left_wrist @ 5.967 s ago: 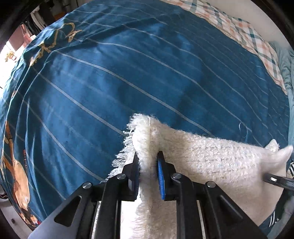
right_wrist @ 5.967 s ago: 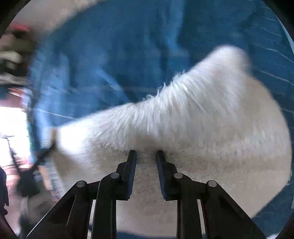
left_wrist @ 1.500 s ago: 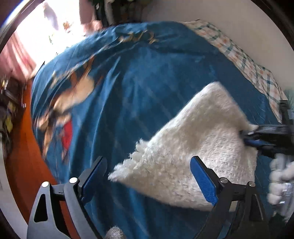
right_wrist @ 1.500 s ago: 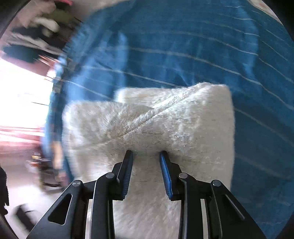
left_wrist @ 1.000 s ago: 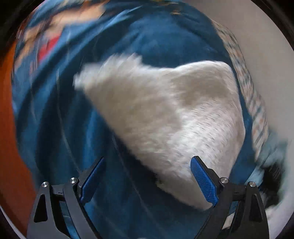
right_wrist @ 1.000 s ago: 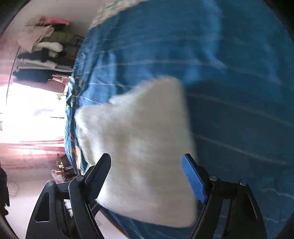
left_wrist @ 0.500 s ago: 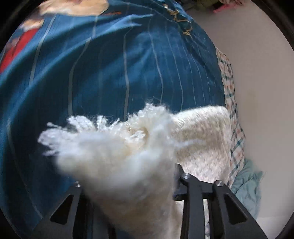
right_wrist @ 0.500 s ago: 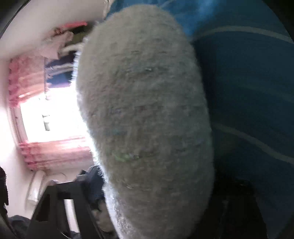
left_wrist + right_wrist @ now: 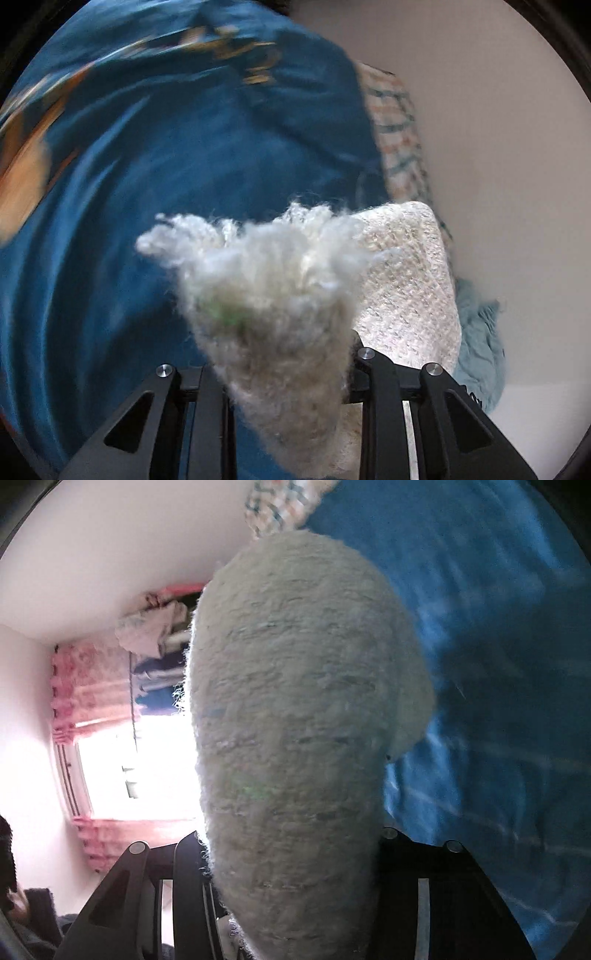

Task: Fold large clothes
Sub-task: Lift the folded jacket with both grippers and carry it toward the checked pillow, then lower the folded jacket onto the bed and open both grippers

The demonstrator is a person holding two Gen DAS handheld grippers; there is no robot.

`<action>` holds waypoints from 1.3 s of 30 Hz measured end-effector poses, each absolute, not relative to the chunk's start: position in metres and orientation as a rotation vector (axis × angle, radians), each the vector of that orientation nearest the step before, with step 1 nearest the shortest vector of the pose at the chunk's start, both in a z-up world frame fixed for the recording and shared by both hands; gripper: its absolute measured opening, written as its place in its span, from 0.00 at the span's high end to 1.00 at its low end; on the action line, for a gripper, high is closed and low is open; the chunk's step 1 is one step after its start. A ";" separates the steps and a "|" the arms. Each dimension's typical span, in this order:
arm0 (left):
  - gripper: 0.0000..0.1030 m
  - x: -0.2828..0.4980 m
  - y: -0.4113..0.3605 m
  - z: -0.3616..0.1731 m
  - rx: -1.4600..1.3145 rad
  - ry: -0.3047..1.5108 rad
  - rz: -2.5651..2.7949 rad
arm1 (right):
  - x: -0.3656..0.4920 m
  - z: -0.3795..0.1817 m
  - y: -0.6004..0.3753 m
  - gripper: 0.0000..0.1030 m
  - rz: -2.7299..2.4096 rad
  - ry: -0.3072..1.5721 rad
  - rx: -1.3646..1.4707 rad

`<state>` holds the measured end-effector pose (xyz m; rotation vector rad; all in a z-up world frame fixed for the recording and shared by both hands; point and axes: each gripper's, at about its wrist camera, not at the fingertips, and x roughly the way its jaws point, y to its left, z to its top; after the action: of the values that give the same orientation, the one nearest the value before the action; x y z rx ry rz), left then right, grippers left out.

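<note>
A folded fluffy white knit garment [image 9: 280,306] fills the middle of both wrist views. In the left wrist view its fringed end stands up between my left gripper's jaws [image 9: 286,365], which are closed on it and hide their pads. Its flat folded part [image 9: 410,288] lies to the right. In the right wrist view the same white garment [image 9: 295,716] bulges up thick between my right gripper's jaws [image 9: 291,853], which grip it. The fingertips of both grippers are hidden by the fabric.
A blue striped bedspread [image 9: 155,177] with an orange print lies below and also shows in the right wrist view [image 9: 491,664]. A checked pillow [image 9: 399,136] and a teal cloth [image 9: 480,347] lie by the white wall. A bright window with pink curtains [image 9: 122,738] and hanging clothes [image 9: 155,638] stand beyond.
One second ago both grippers were wide open over the folded garment on the bed. Both have since closed on it, and it is now lifted and turned toward the wall.
</note>
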<state>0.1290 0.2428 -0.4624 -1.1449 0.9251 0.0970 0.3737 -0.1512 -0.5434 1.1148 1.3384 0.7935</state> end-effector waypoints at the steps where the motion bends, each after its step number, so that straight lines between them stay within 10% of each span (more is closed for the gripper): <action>1: 0.79 0.153 0.245 -0.454 -1.125 0.914 0.065 | 0.388 -0.537 -0.151 0.52 0.790 1.313 1.124; 18: 0.79 0.487 0.185 -0.496 -1.019 0.855 -0.071 | 0.729 -0.587 -0.206 0.52 0.776 1.198 1.156; 30: 0.77 0.538 0.145 -0.585 -0.924 0.973 -0.094 | 0.853 -0.674 -0.241 0.47 0.788 1.256 1.118; 39: 0.59 0.534 0.123 -0.532 -0.512 1.104 -0.009 | 0.811 -0.573 -0.185 0.11 0.261 1.311 0.413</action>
<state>0.5339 0.1226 -0.5319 -0.5120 1.1040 -0.0095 0.8112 -0.1850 -0.5725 0.4125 1.3110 0.2606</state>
